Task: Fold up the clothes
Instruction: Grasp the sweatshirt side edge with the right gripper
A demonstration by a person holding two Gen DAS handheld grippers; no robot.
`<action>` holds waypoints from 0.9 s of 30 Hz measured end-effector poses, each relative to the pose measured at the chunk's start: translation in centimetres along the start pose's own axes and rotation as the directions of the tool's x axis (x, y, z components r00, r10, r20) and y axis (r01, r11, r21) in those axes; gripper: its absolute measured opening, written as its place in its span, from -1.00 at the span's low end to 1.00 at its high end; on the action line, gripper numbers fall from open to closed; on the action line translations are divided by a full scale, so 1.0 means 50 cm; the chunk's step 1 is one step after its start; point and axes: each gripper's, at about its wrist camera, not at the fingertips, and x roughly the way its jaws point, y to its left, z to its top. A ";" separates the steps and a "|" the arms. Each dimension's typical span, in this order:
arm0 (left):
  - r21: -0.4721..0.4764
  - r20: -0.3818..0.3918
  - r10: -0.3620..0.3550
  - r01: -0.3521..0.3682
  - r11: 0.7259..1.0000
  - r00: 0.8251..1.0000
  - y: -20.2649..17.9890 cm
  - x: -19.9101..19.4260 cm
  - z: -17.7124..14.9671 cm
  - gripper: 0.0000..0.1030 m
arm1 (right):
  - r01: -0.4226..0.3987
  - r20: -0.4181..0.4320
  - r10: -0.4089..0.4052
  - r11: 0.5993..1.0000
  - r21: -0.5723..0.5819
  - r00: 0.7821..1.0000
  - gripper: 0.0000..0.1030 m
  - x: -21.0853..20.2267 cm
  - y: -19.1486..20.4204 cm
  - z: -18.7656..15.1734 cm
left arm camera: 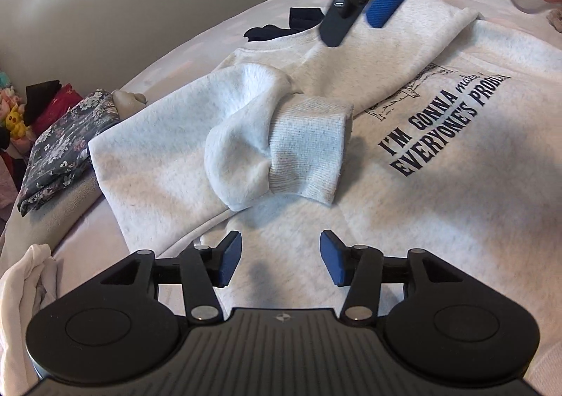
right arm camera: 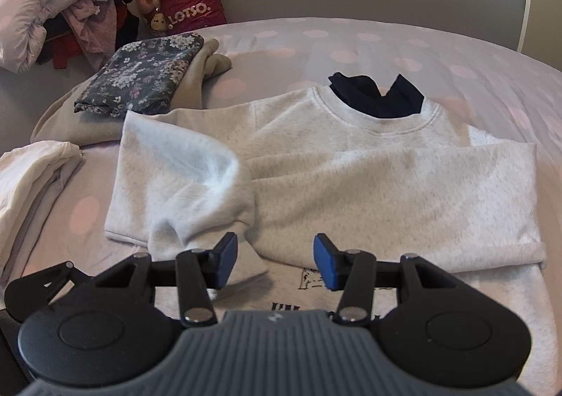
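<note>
Both grippers, left gripper (left arm camera: 281,257) and right gripper (right arm camera: 275,262), hover with jaws wide over the sweatshirt (right arm camera: 386,192) mid-frame on the bed (right arm camera: 351,41). Its 2 sleeves lie crossed; the bunched cuff (left arm camera: 305,146) could unroll if snagged.

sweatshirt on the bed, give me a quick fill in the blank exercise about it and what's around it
1. The grey sweatshirt lies on the bed with both sleeves folded across its ____.
2. The fingers of the left gripper and the right gripper are ____, holding nothing.
3. The dark folded cloth beside the sweatshirt has a ____ print.
4. The dark garment shows at the sweatshirt's ____.

Missing words: front; open; floral; neckline
</note>
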 end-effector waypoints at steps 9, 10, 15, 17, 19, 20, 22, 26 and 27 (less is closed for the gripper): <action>-0.059 -0.051 -0.004 0.001 0.998 0.999 0.032 -0.001 -0.040 -0.08 | -0.052 -0.017 0.050 0.990 -0.131 0.999 -0.11 0.044 0.079 -0.008; -0.077 -0.050 0.001 -0.005 0.997 0.999 0.040 -0.001 -0.042 -0.08 | -0.051 -0.019 0.049 0.992 -0.115 0.999 -0.11 0.052 0.074 -0.011; -0.167 -0.035 -0.005 -0.001 0.986 0.999 0.082 0.002 -0.052 -0.08 | -0.045 -0.031 0.044 0.998 -0.038 0.999 -0.11 0.093 0.050 -0.027; -0.189 -0.036 -0.003 -0.004 0.982 0.999 0.094 0.007 -0.054 -0.08 | -0.042 -0.036 0.042 0.999 -0.007 0.998 -0.11 0.109 0.040 -0.033; -0.207 -0.039 0.001 -0.009 0.978 0.999 0.102 0.013 -0.055 -0.08 | -0.039 -0.041 0.040 0.999 0.024 0.998 -0.05 0.125 0.030 -0.039; -0.215 -0.039 0.000 -0.009 0.977 0.999 0.106 0.016 -0.056 -0.08 | -0.038 -0.044 0.040 0.998 0.040 0.998 -0.01 0.134 0.025 -0.042; -0.228 -0.042 0.000 -0.009 0.974 0.999 0.111 0.023 -0.056 -0.08 | -0.035 -0.049 0.038 0.997 0.071 0.998 0.02 0.150 0.015 -0.048; -0.239 -0.049 -0.005 -0.007 0.971 0.999 0.114 0.037 -0.057 -0.08 | -0.070 -0.048 0.080 0.981 0.182 0.996 0.02 0.181 -0.016 -0.069; -0.241 -0.048 -0.007 -0.005 0.971 0.999 0.115 0.040 -0.057 -0.08 | -0.075 -0.037 0.084 0.977 0.199 0.996 -0.01 0.184 -0.019 -0.073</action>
